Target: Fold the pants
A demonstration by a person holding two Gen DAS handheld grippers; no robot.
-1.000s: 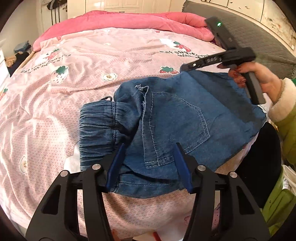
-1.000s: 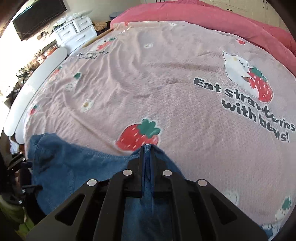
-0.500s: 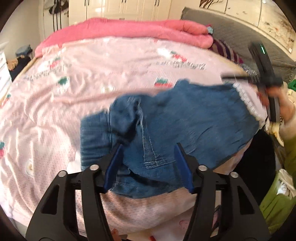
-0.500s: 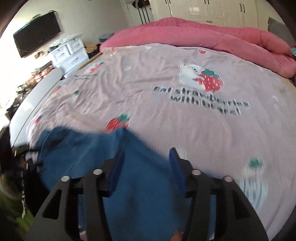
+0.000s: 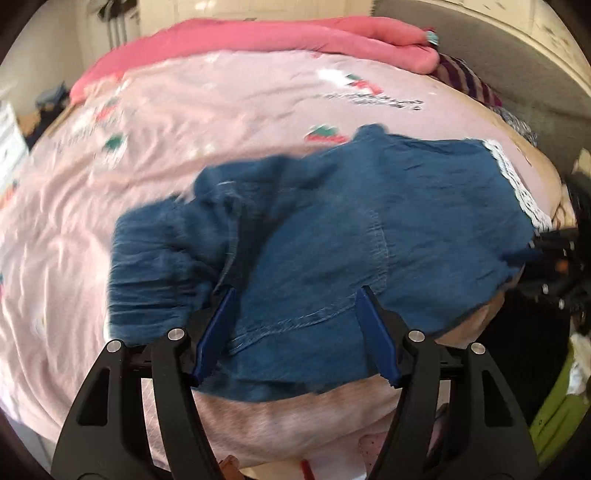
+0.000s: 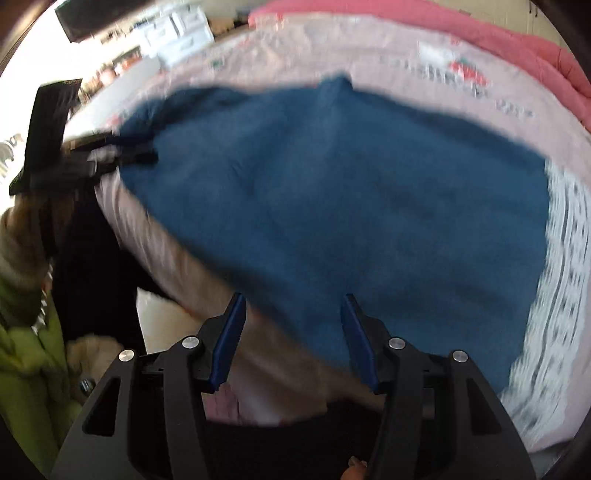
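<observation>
Blue denim pants [image 5: 332, 240] lie folded on the pink strawberry-print bed sheet [image 5: 184, 110], elastic waistband bunched at the left. My left gripper [image 5: 297, 325] hovers over their near edge with its jaws opening. Denim shows between the blue pads [image 5: 218, 332], which do not press it. My right gripper [image 6: 291, 314] stands open over the pants [image 6: 351, 203] near the bed's edge, holding nothing. It also shows small at the pants' right edge [image 5: 532, 254] in the left wrist view. The right wrist view is blurred.
A thick pink duvet [image 5: 277, 37] is heaped along the far side of the bed. White lace trim [image 5: 517, 184] runs by the pants' right edge. The person's green sleeve [image 6: 22, 332] and a dark gap lie beyond the bed's near edge. White drawers [image 6: 177, 33] stand far left.
My right gripper has let go of the pants' far edge, opened, and swung back toward the bed's near edge. The pants now lie spread out. My left gripper's jaws have widened slightly.
</observation>
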